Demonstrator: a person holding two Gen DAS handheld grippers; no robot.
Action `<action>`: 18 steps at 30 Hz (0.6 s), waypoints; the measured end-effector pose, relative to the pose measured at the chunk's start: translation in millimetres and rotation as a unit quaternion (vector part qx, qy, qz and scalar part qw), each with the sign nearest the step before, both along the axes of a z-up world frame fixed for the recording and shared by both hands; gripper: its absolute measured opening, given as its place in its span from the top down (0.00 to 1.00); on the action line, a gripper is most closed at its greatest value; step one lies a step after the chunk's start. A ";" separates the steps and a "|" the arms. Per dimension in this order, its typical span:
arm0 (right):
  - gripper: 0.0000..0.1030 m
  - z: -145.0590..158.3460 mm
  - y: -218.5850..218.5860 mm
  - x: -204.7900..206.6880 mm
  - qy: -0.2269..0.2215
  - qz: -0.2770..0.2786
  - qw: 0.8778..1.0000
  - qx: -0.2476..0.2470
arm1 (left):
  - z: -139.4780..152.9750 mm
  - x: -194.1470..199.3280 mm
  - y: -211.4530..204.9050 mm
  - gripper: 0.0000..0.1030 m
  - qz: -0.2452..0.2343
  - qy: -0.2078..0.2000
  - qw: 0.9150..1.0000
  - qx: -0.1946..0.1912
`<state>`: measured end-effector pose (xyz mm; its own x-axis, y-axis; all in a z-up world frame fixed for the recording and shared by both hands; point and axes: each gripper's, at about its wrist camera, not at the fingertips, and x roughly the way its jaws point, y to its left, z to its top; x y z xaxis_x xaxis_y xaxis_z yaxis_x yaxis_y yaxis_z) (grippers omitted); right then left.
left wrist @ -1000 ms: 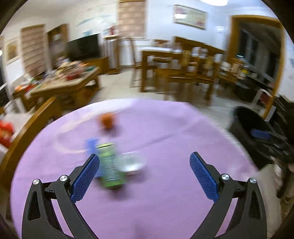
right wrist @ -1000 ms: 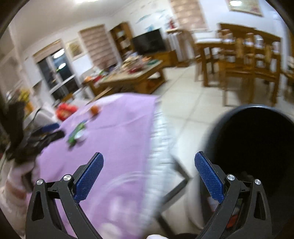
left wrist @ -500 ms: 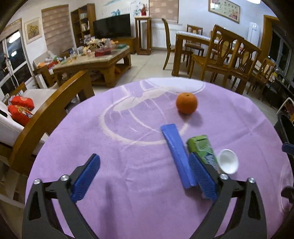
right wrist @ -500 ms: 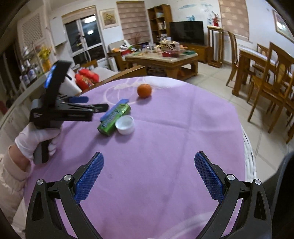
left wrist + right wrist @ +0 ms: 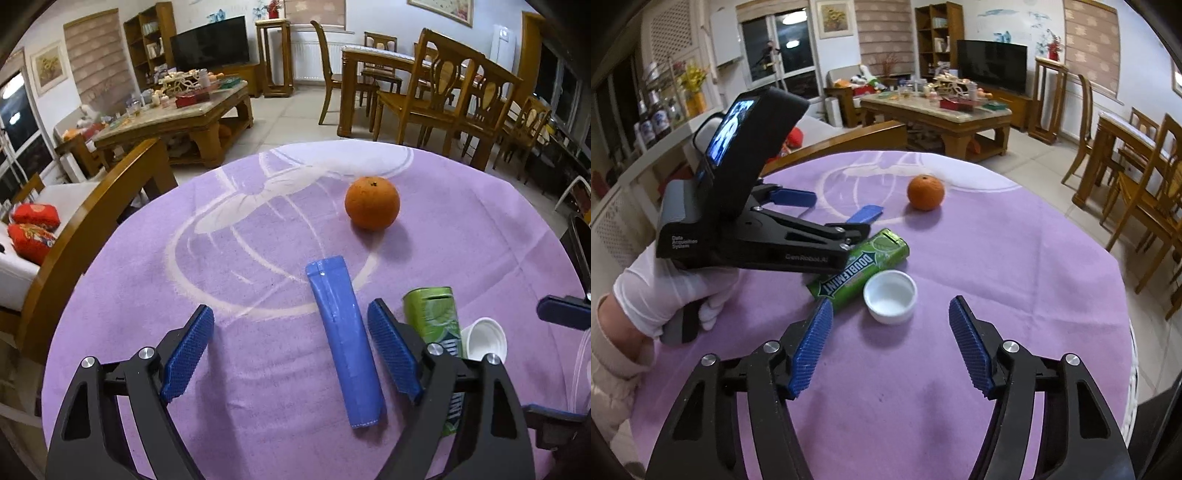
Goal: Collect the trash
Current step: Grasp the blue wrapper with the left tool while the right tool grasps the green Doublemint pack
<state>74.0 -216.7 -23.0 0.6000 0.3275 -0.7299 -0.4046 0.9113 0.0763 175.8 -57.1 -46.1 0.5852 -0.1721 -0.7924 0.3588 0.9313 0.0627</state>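
Observation:
On the purple tablecloth (image 5: 258, 369) lie a blue wrapper (image 5: 343, 339), a green Doublemint gum pack (image 5: 434, 321), a small white cup (image 5: 484, 338) and an orange (image 5: 372, 202). My left gripper (image 5: 291, 350) straddles the blue wrapper. Its jaws are closing, and the wrapper lies nearer the right-hand pad with neither pad pressing on it. My right gripper (image 5: 892, 347) hovers just short of the white cup (image 5: 890, 295), jaws closing with nothing between them. From the right wrist, the gum pack (image 5: 860, 266), the wrapper (image 5: 864, 214), the orange (image 5: 925, 192) and the left gripper (image 5: 827, 214) in a gloved hand (image 5: 665, 291) also show.
A wooden chair back (image 5: 92, 221) curves along the table's left side. A black bin (image 5: 580, 251) peeks in at the right edge. The table's rim (image 5: 1130, 350) drops off on the right, with dining chairs (image 5: 1137, 177) and a cluttered coffee table (image 5: 942, 110) beyond.
The left gripper has come down over the blue wrapper, which now lies between its narrower jaws. The right gripper swung from the black bin to the table, up to the white cup, jaws narrowing.

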 end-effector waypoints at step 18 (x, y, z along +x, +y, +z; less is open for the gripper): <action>0.53 -15.2 70.0 67.0 0.051 0.017 0.995 -0.078 | 5.5 -14.0 58.2 0.94 -0.005 -0.016 1.000 0.001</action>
